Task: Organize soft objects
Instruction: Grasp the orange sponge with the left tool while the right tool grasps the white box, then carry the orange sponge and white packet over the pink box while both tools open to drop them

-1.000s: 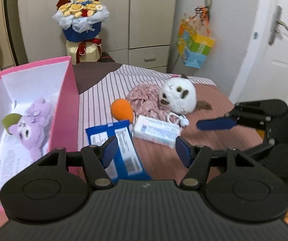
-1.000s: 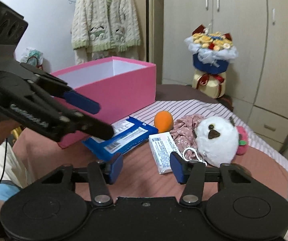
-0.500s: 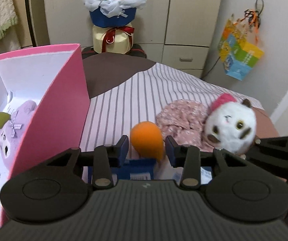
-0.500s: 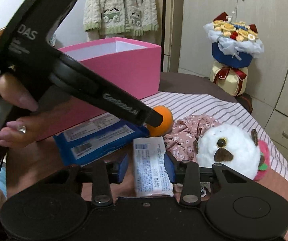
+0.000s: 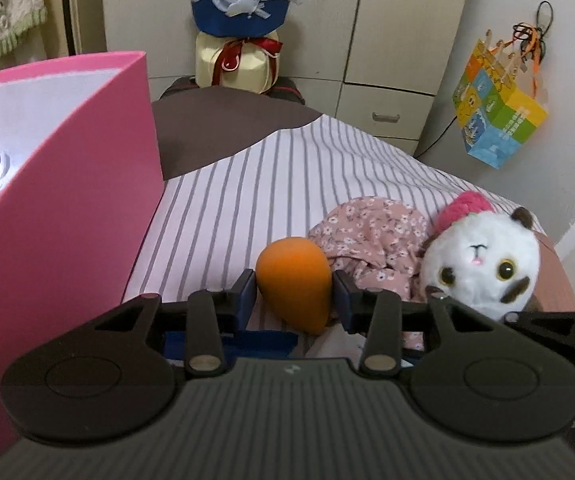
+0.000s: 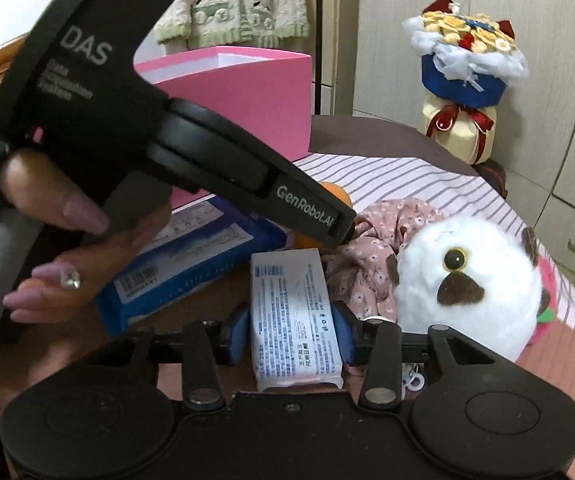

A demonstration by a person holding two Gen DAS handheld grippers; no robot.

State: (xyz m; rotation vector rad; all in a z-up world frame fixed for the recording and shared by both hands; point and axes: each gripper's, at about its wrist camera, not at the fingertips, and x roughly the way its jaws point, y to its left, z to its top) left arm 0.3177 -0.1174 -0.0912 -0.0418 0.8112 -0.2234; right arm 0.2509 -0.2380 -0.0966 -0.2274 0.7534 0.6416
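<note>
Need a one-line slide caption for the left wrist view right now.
Left gripper brackets the orange sponge on the striped bedspread, pink box left, white plush right.
</note>
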